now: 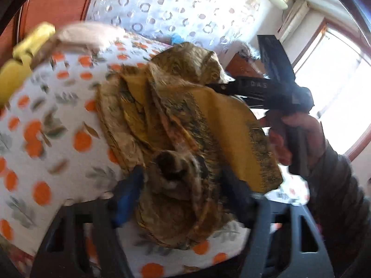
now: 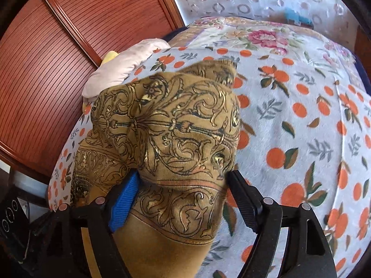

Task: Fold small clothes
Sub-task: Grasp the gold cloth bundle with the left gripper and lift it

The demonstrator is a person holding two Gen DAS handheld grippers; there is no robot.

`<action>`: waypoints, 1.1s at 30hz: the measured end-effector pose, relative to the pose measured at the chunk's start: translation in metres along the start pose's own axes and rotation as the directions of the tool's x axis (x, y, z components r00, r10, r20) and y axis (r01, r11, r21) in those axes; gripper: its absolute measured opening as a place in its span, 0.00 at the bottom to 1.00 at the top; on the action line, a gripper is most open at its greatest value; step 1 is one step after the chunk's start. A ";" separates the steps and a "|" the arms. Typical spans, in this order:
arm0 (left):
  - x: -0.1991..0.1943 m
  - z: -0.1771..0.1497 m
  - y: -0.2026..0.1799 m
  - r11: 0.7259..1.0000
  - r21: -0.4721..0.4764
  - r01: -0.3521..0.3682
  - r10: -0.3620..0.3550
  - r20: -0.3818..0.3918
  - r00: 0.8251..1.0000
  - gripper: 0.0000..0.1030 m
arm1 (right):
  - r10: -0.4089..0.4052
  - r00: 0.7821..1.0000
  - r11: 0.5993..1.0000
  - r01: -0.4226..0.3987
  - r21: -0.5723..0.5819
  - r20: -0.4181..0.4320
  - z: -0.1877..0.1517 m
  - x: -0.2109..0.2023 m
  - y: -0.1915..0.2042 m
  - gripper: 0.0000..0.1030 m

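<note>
A mustard-gold garment with dark ornate print lies bunched on the orange-patterned bedspread. My left gripper has a fold of it bunched between its fingers. In the left wrist view my right gripper reaches in from the right, its tips at the garment's far edge, held by a hand. In the right wrist view the garment fills the centre, and my right gripper has its fingers on either side of a thick fold. The left finger carries a blue pad.
A pale pink cloth and a yellow item lie at the bedspread's far left edge. A reddish wooden slatted panel stands to the left. A floral blanket and patterned curtain are behind. A bright window is at right.
</note>
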State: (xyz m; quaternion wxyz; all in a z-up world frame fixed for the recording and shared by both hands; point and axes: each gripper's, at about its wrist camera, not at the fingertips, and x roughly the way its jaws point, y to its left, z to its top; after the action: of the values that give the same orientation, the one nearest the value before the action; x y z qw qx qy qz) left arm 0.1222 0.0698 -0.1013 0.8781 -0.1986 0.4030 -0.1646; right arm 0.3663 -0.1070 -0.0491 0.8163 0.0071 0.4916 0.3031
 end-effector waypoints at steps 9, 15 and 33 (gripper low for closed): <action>0.002 -0.005 -0.020 0.999 0.035 -0.034 0.033 0.013 0.999 0.36 | 0.005 1.000 0.999 -0.005 -0.053 0.011 -0.010 -0.015 0.013 0.31; -0.008 -0.003 -0.020 0.999 0.023 0.024 -0.025 0.016 1.000 0.16 | 0.000 0.995 0.991 0.013 -0.135 0.096 -0.007 -0.048 0.042 0.24; -0.182 0.125 0.044 0.991 0.054 -0.121 0.090 0.396 0.914 0.15 | 0.189 0.945 0.905 -0.064 -0.420 0.265 0.145 -0.096 0.231 0.23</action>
State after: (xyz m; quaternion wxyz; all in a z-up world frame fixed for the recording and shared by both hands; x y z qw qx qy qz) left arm 0.1116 0.2172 0.0690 0.9557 -0.1711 0.2223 -0.0893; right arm 0.3386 0.0747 0.1744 0.8431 -0.0846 0.2868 0.4468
